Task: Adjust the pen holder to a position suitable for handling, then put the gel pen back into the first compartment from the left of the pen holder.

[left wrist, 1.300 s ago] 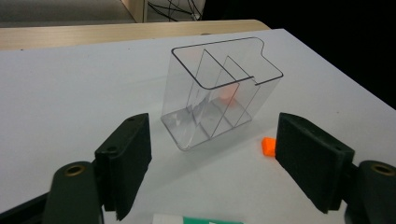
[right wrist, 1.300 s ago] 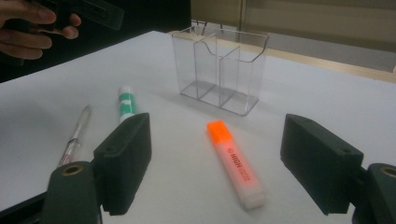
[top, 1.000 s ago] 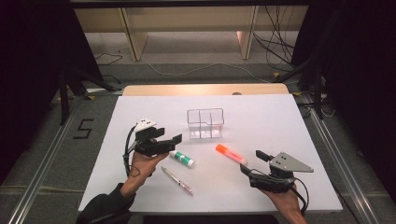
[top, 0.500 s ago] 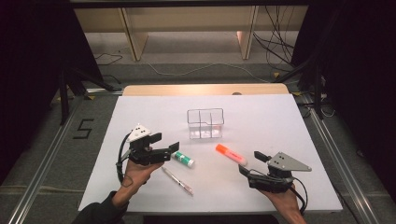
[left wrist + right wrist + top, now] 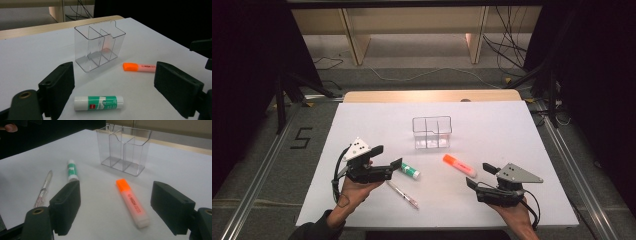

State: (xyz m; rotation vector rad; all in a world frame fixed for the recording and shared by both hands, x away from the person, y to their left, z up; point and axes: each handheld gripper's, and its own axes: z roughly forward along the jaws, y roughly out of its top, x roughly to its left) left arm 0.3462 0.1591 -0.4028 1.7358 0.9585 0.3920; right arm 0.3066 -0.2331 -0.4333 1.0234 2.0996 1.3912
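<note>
High view: left gripper (image 5: 389, 157), jaws wide, empty, beside glue stick (image 5: 410, 171) near the table's (image 5: 532, 200) front edge. Left gripper view: stick lies crosswise between jaws; lower squarely, close mid-barrel. Right gripper view: right gripper (image 5: 115, 211) wide, empty, straddling highlighter (image 5: 131, 202).

High view: fixed overhead, looks forward-down over whole table (image 5: 512, 130). Left gripper view: low, close, faces far-right. Right gripper view: low, close, faces far-left. Both gripper views share clear organizer (image 5: 100, 45) and orange highlighter (image 5: 131, 201).
</note>
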